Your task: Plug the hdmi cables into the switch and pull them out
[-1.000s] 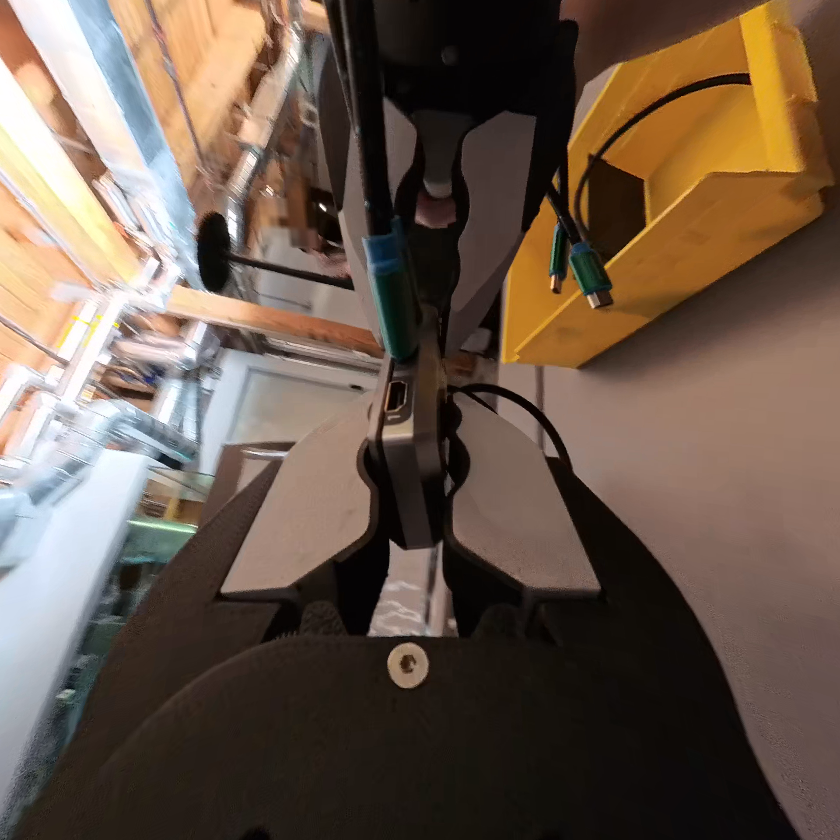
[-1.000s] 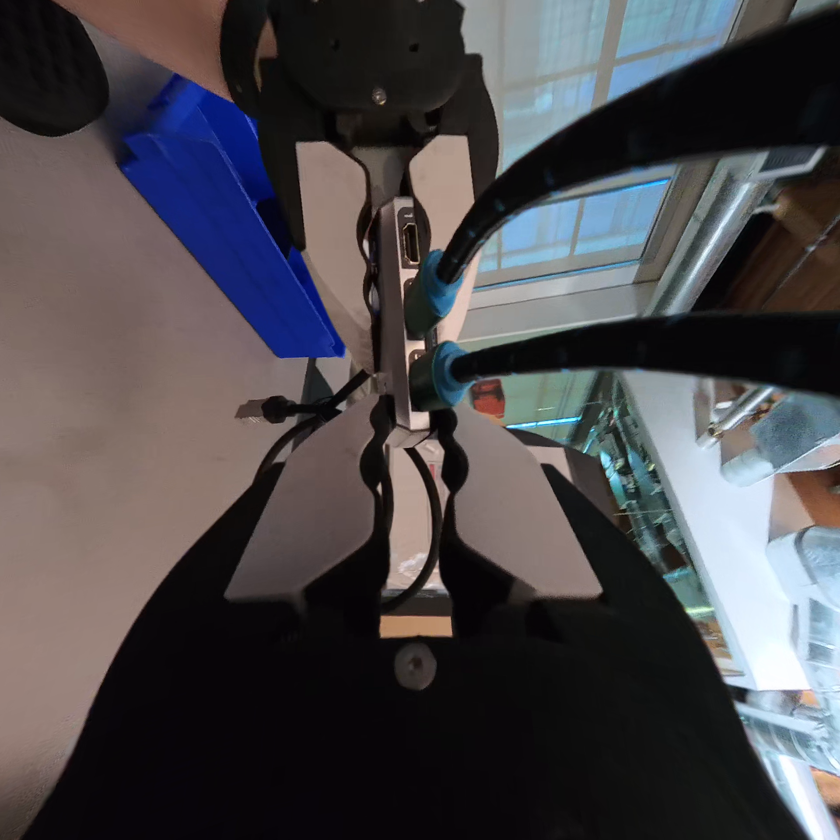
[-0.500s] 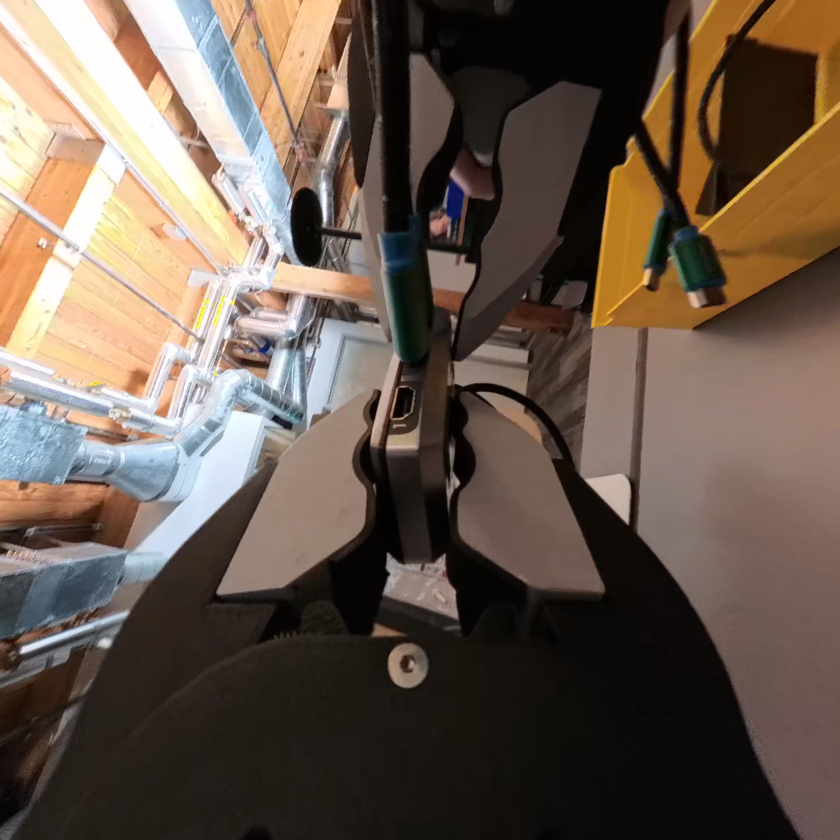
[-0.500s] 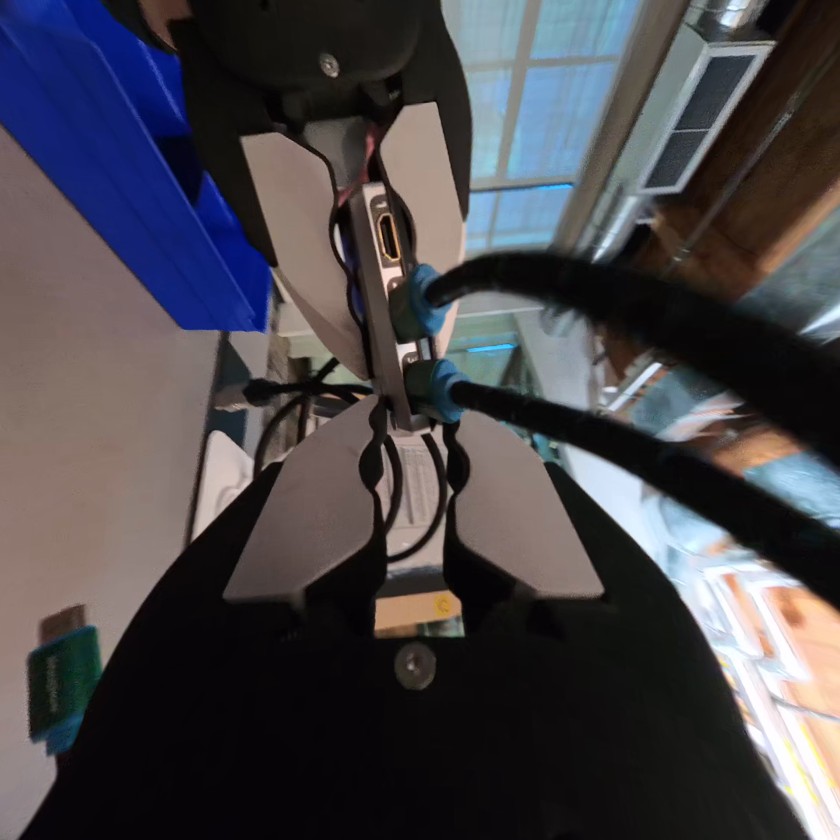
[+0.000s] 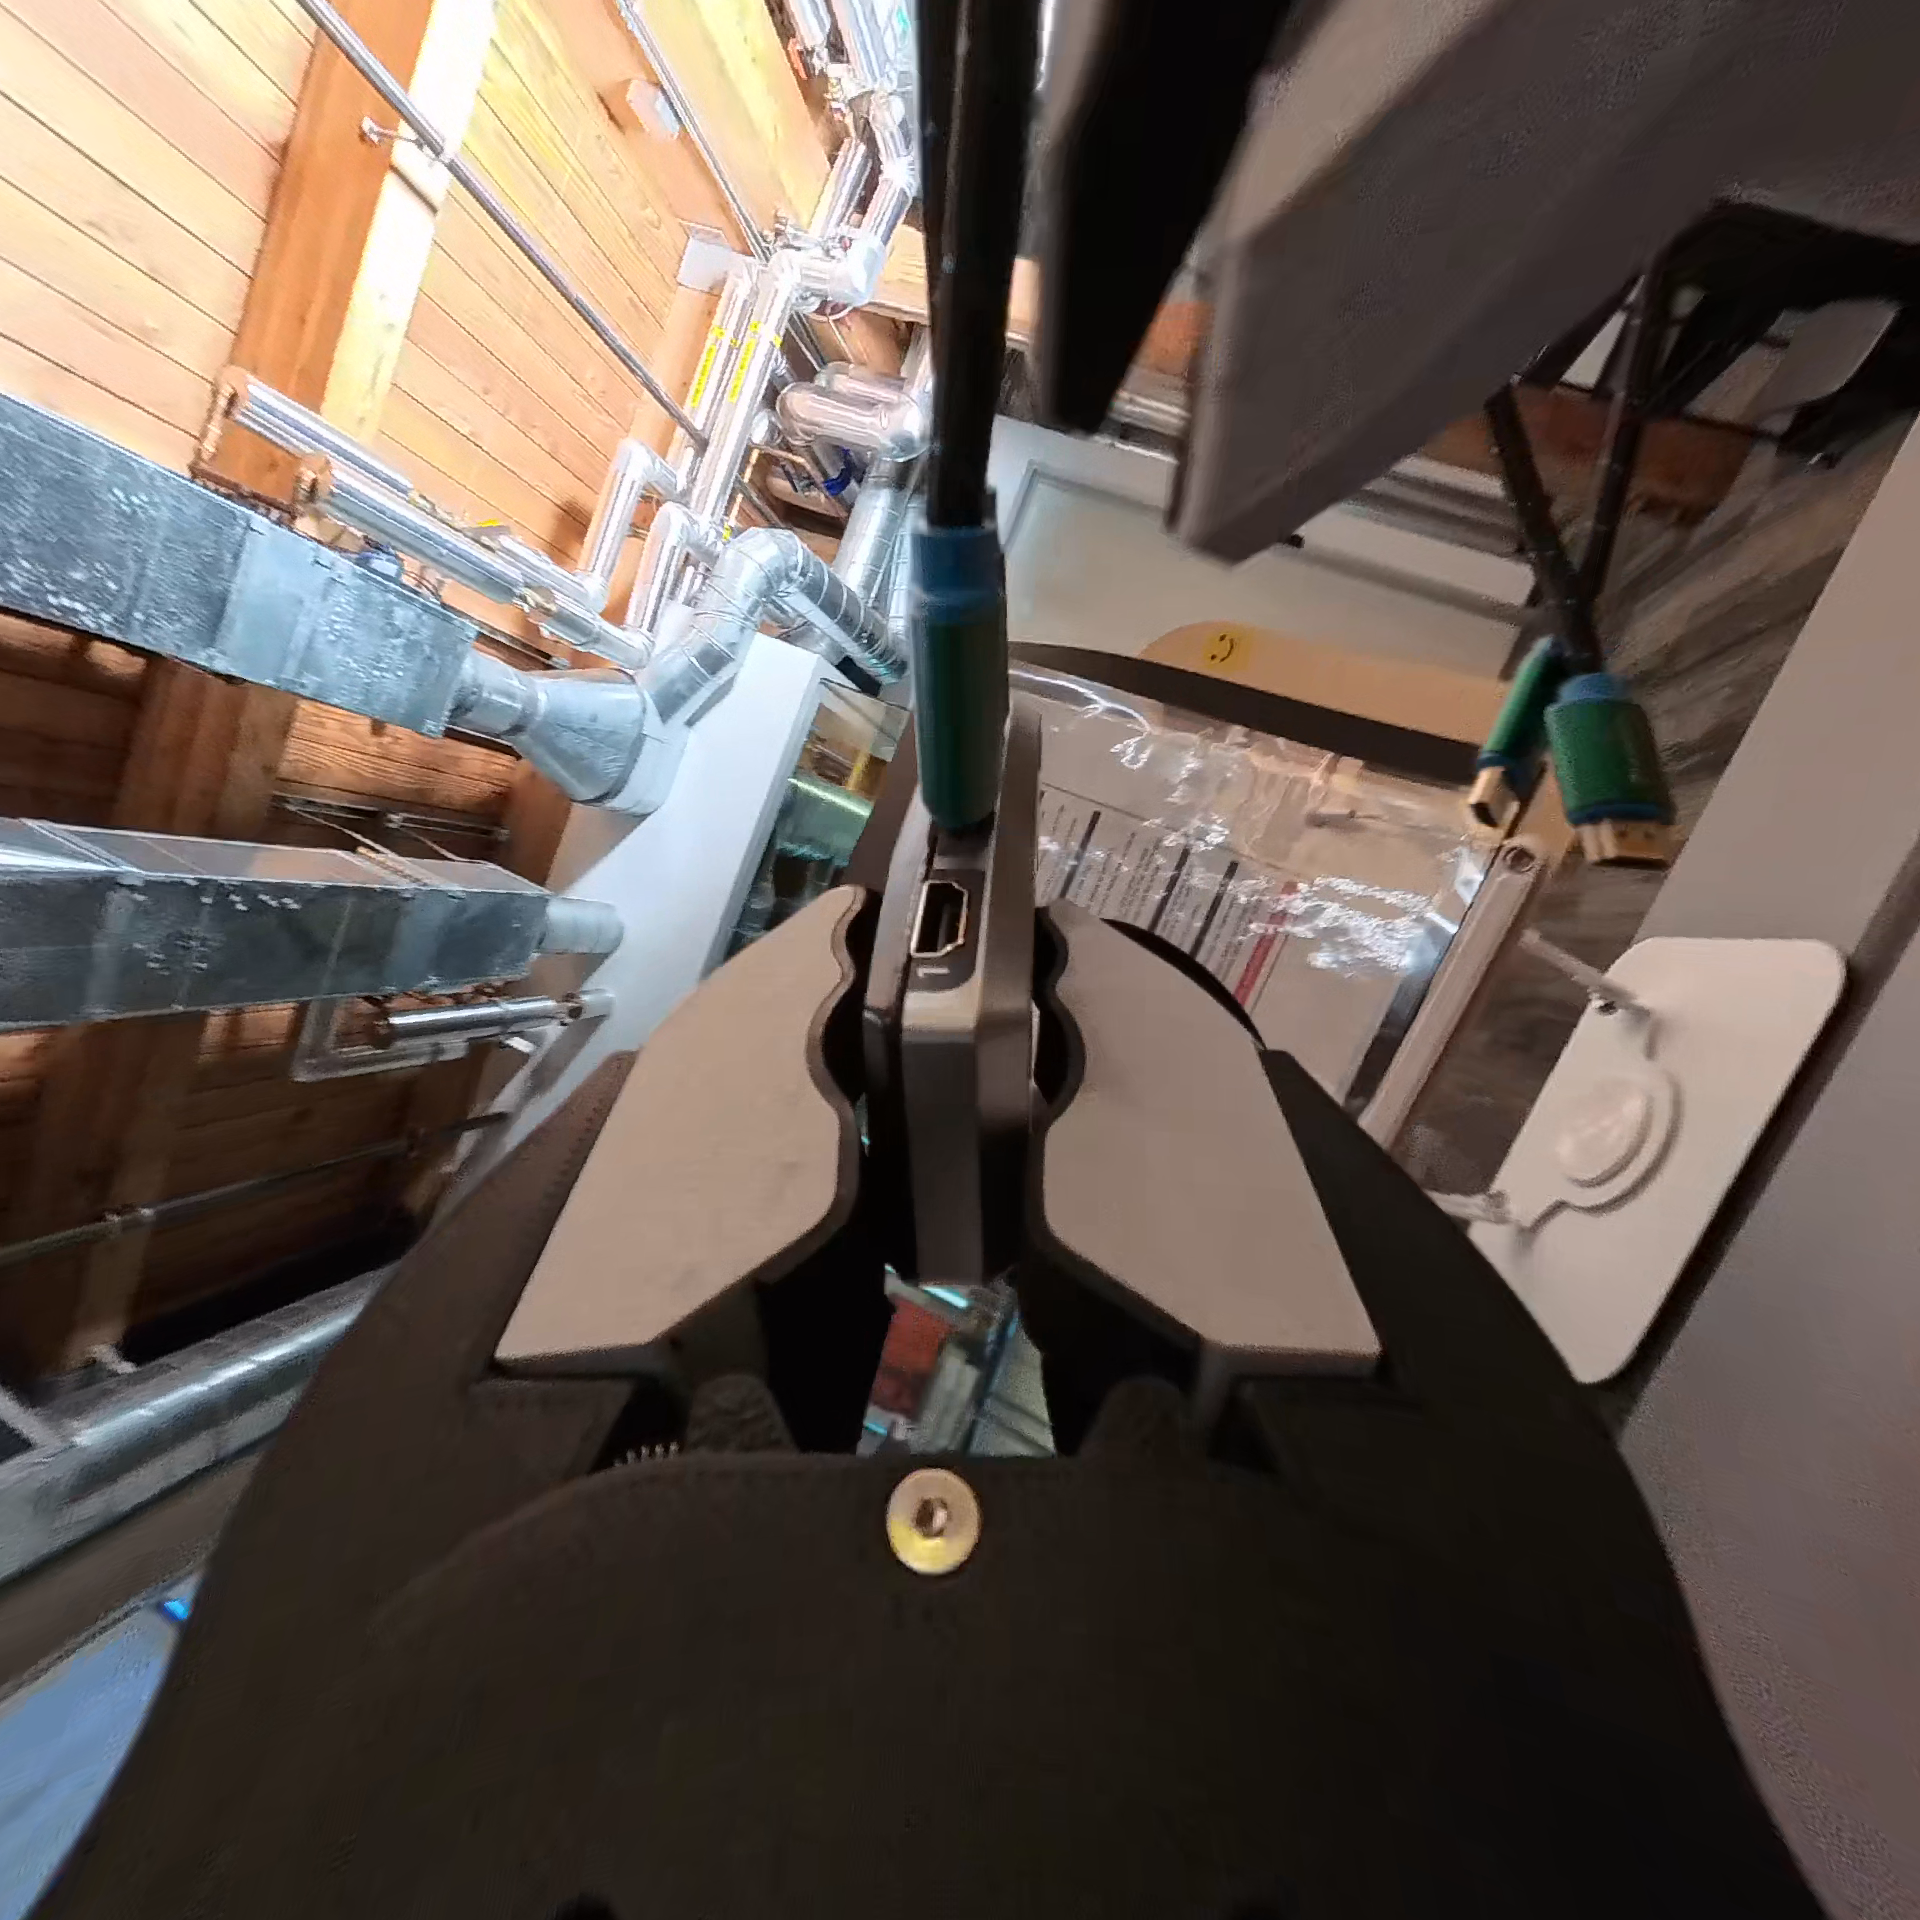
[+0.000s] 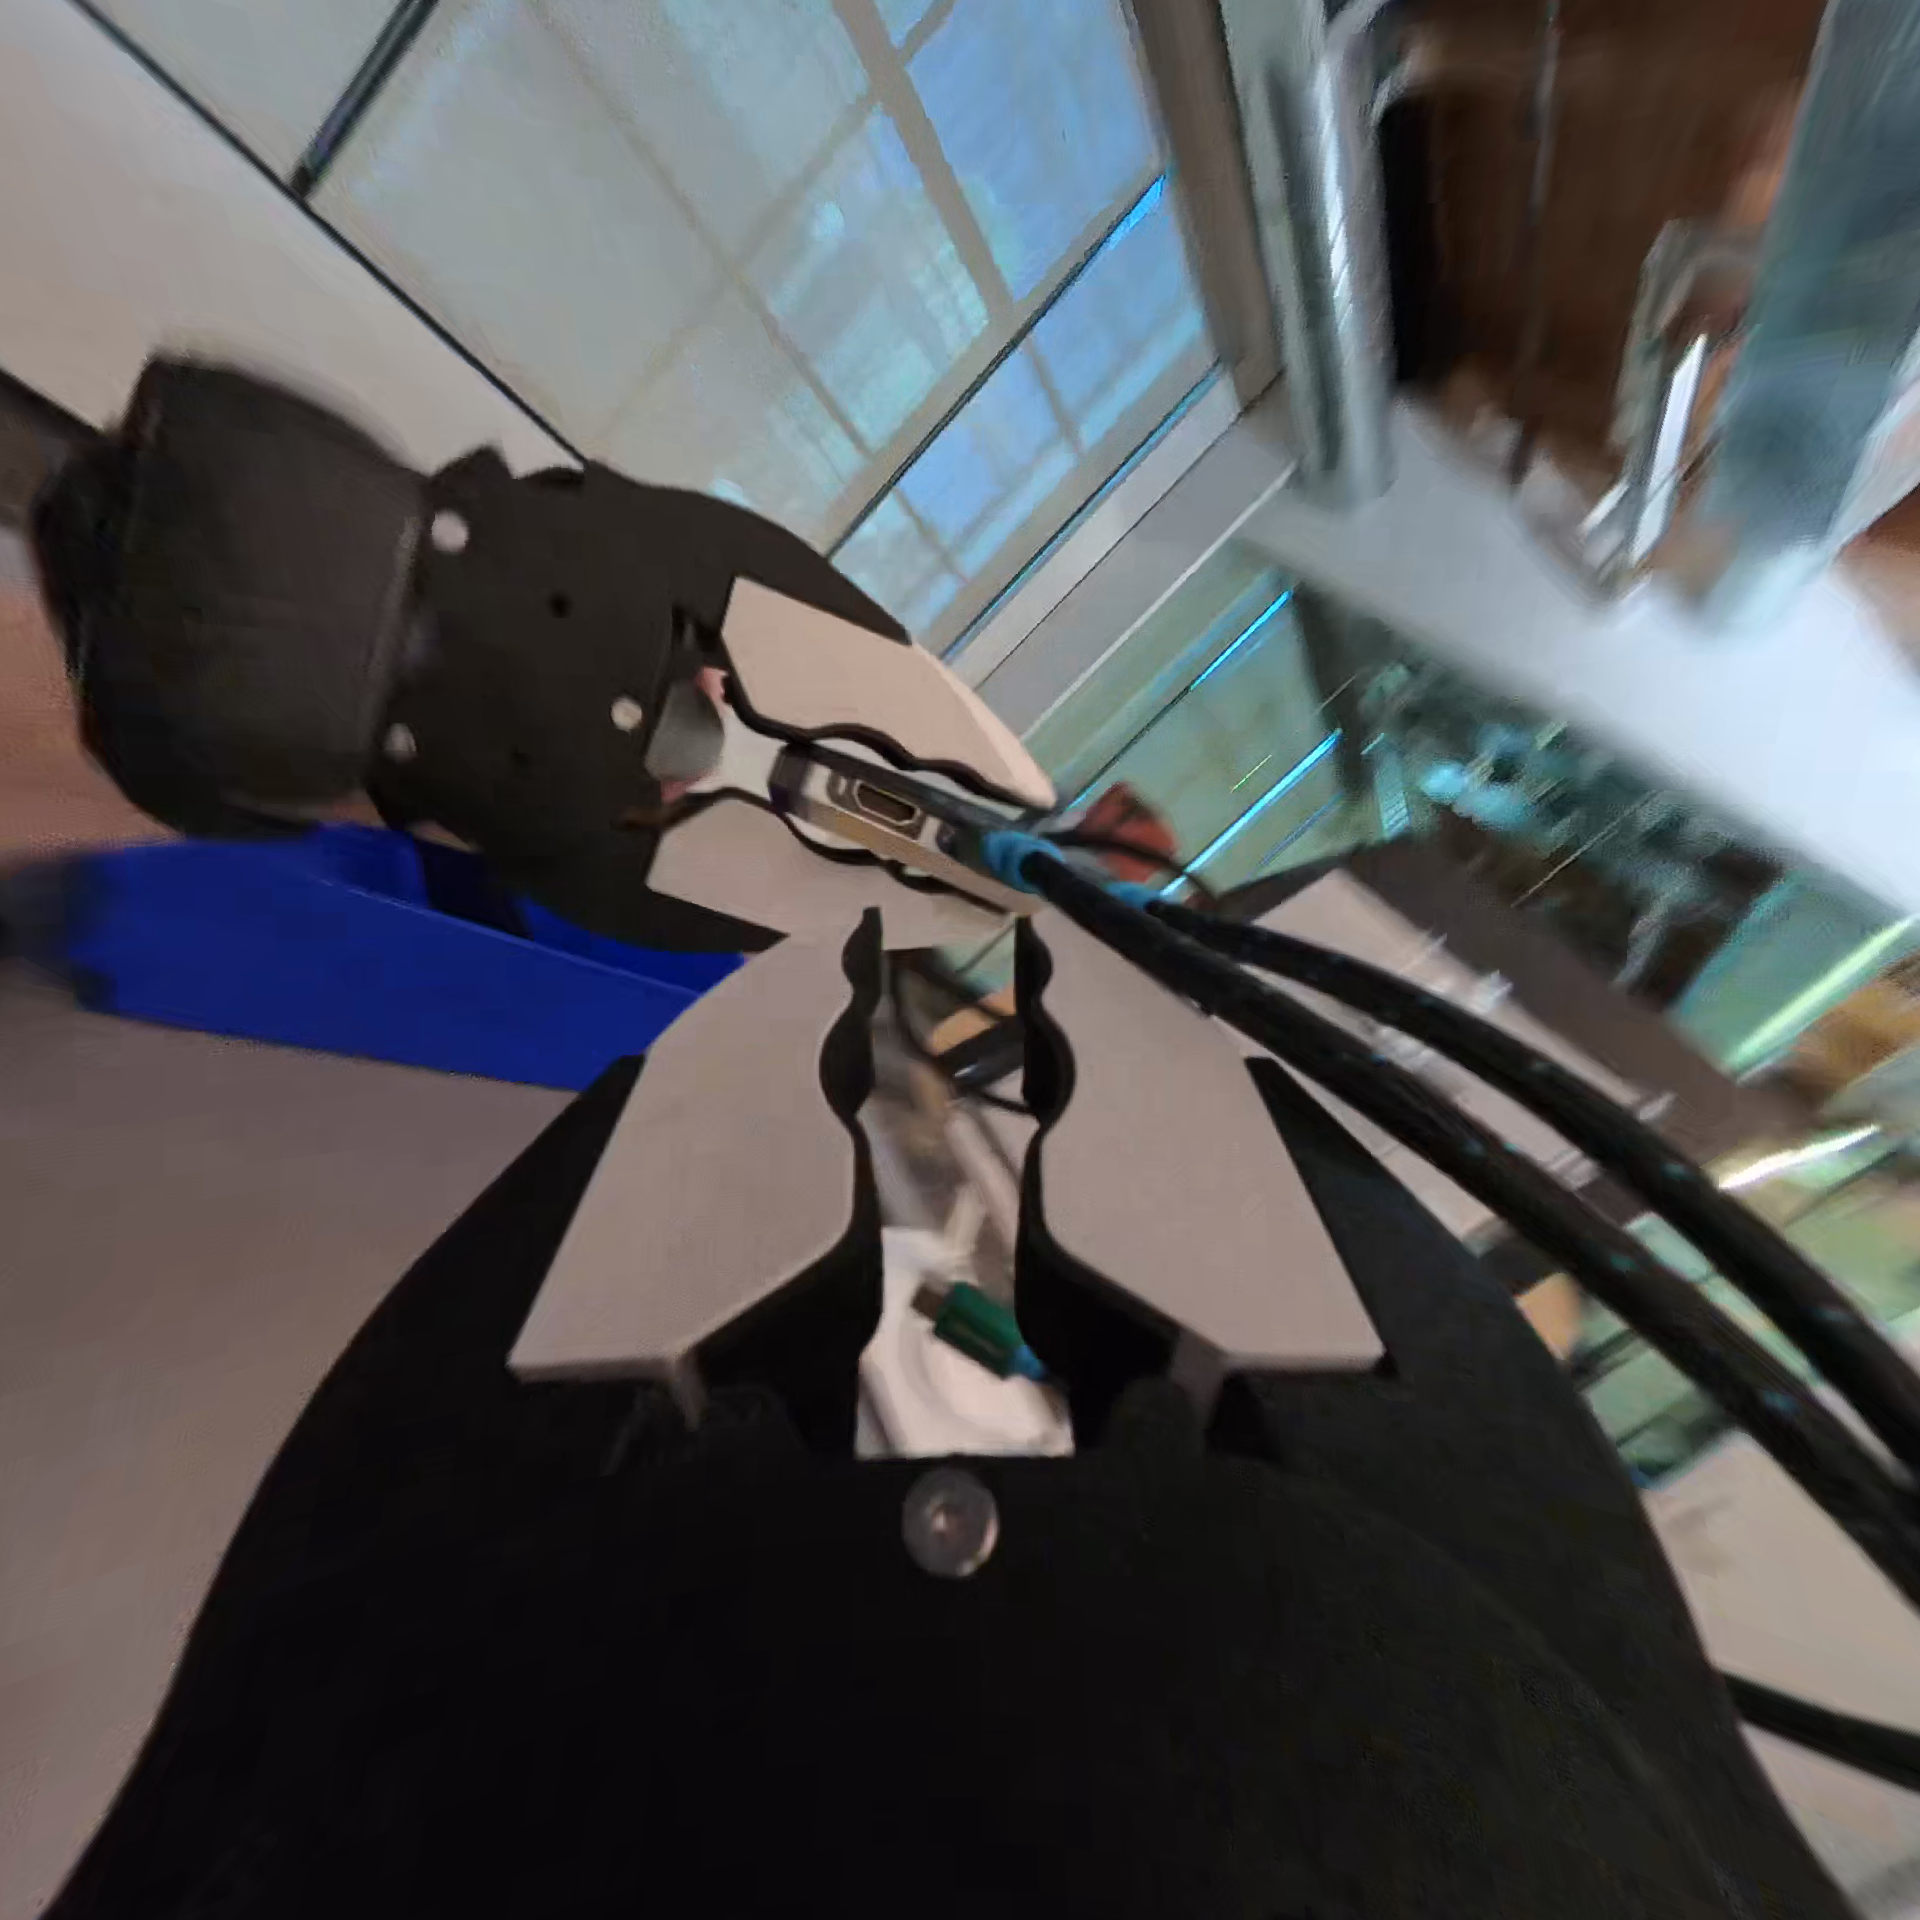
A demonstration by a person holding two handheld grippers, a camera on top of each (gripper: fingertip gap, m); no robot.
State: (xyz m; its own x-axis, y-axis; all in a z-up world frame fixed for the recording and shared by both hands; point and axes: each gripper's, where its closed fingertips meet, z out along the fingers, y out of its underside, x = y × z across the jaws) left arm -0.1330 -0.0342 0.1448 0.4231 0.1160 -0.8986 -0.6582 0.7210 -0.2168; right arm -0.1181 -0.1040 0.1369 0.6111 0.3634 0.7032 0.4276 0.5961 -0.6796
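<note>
Tongs on the left gripper [image 5: 948, 1023] are squeezing the grey switch [image 5: 951, 1049] at the middle. Plug [image 5: 956, 717] is sitting in it at 12 o'clock. The right gripper [image 6: 948, 951] is hanging open, holding nothing.

Grey switch [image 5: 951, 1049] between the left gripper's [image 5: 945, 1039] grey fingers; green-and-blue plug [image 5: 956, 707] on black cable; blue bin [image 6: 312, 956] beyond
</note>
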